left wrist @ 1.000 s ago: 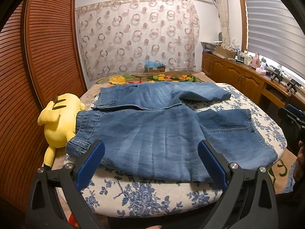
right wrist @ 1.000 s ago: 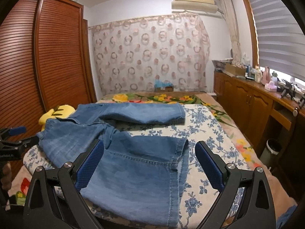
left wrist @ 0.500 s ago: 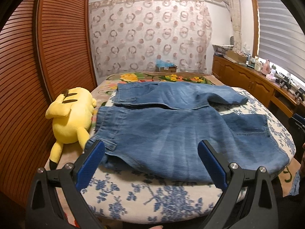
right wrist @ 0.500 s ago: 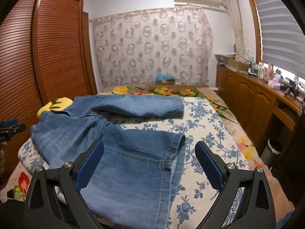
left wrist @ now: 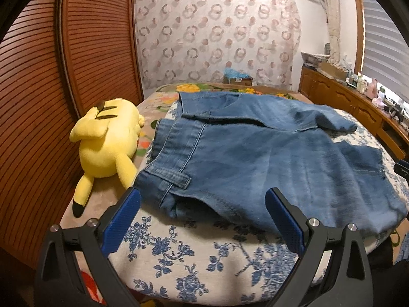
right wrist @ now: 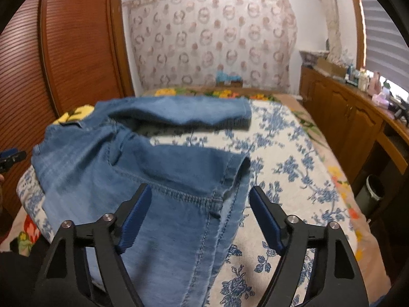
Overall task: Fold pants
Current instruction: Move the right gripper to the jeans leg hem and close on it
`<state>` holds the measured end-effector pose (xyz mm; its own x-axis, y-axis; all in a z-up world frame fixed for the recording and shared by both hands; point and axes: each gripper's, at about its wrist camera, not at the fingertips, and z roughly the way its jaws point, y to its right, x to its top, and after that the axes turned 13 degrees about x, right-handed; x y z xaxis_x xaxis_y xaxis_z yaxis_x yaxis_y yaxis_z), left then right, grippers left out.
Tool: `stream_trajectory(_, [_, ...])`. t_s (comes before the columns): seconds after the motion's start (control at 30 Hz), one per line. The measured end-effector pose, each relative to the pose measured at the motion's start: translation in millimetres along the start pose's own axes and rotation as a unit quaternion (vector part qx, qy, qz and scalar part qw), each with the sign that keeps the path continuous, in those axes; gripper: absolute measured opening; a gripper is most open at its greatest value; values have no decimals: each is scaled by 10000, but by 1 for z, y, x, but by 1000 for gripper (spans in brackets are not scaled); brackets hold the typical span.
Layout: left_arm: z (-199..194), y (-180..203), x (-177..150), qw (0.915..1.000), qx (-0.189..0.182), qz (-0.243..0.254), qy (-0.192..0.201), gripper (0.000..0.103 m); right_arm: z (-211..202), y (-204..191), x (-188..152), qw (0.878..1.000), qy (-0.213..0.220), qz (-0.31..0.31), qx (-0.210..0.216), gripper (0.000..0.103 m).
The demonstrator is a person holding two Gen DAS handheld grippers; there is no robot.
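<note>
Blue denim pants (left wrist: 255, 158) lie spread on the bed, waistband at the left near the plush, one leg toward the far side, the other along the near edge. My left gripper (left wrist: 202, 202) is open, its blue pads either side of the waistband's near corner, just short of it. In the right wrist view the pants (right wrist: 153, 168) lie with the near leg's hem draped over the bed's front edge. My right gripper (right wrist: 199, 199) is open, partly narrowed, pads straddling that leg's hem seam without clamping it.
A yellow plush toy (left wrist: 107, 143) lies beside the waistband by the wooden louvred wardrobe (left wrist: 64, 76). The floral bedspread (right wrist: 294, 166) covers the bed. Wooden cabinets (right wrist: 352, 117) with clutter line the right wall, and a bin (right wrist: 370, 186) stands below them.
Both grippers have moved forward and closer to the pants. The left one shifted toward the waistband corner. The right one's jaws have narrowed around the near leg's hem.
</note>
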<state>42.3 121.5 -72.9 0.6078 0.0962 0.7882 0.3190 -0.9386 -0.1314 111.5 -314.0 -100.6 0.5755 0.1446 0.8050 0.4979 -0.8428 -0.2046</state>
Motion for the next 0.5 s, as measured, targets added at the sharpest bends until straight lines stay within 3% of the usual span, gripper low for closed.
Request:
stream_trajectory(0.13, [5,1,-6,9999,-50,24,-106,99,17,9,1,9996,-289,-13,42,62])
stream_trajectory(0.2, [6,2,-7,9999,-80,30,-141,99,24,14,1,9991,-416,42,53,51])
stream_trajectory(0.43, [7,2,-8,9998,-112,58,-175,99,39,25,-3,9970,-741,203,92,36])
stream_trajectory(0.5, [9,1,-8,9998,-95,40,-185,99,42,26,-4,9967,-782,183,67,26])
